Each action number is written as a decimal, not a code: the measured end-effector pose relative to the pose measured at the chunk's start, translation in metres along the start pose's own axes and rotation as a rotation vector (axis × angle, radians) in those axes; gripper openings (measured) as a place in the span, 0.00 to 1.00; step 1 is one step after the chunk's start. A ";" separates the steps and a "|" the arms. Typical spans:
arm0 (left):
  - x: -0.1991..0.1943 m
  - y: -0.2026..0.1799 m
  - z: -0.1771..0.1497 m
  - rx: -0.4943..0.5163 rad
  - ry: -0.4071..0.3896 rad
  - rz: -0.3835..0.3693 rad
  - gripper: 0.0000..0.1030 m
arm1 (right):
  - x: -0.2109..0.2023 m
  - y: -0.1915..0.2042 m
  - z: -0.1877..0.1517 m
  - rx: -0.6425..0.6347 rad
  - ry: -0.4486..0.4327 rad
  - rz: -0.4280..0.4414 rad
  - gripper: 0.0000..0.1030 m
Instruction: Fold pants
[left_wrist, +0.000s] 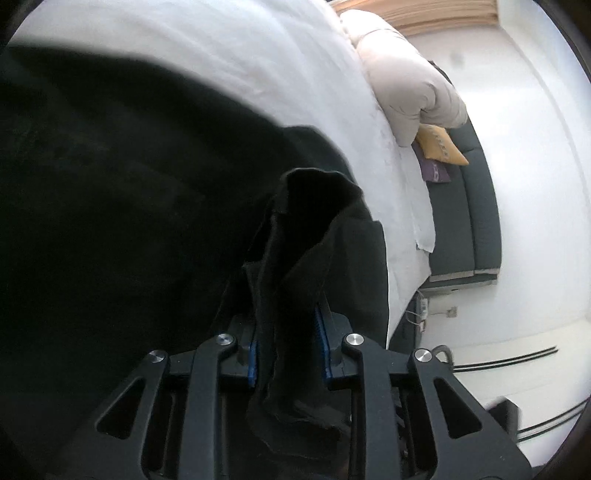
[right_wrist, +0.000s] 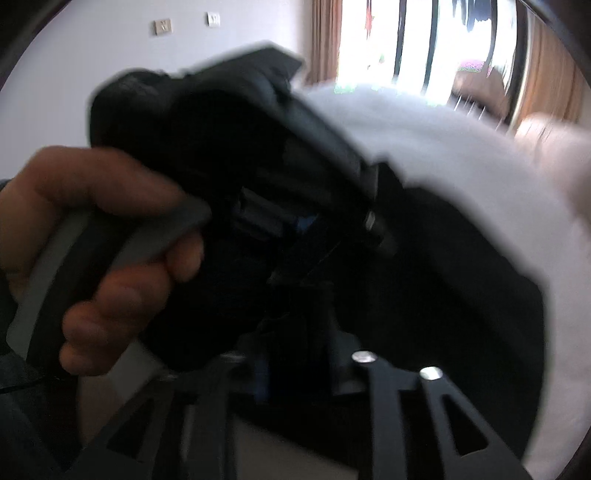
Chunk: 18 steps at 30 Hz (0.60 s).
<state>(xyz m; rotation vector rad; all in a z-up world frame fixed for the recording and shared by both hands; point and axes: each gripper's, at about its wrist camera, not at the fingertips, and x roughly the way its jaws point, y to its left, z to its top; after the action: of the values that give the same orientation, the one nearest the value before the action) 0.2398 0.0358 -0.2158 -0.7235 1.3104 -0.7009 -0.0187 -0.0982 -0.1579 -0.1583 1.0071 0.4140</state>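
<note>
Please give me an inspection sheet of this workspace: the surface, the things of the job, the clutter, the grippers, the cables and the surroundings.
Surface: white bed sheet.
Job's things: black pants, partly lifted off the sheet.
Clutter: beige duvet; yellow cushion.
Grippers: left gripper shut on a bunch of the pants; right gripper blurred, with dark cloth between its fingers.
Cables: black cables on the floor.
Surroundings: dark sofa; curtains; bright window.

A: Where do we have clearance?

B: Over the white bed sheet, right of the black pants.

A: What blocks us?

B: The rolled duvet ahead; in the right view, the left gripper crowds our front.
</note>
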 end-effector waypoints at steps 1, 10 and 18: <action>-0.005 -0.001 -0.002 0.018 -0.002 0.004 0.22 | -0.005 -0.003 -0.002 0.027 -0.007 0.039 0.41; -0.076 -0.011 0.002 0.092 -0.126 0.222 0.22 | -0.098 -0.119 -0.006 0.320 -0.178 0.187 0.60; -0.006 -0.060 0.002 0.222 -0.021 0.018 0.22 | -0.032 -0.228 0.017 0.568 -0.134 0.392 0.60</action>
<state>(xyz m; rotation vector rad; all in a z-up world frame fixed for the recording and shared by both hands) 0.2378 0.0053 -0.1641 -0.5372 1.1961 -0.8080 0.0728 -0.3085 -0.1357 0.5784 0.9862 0.4695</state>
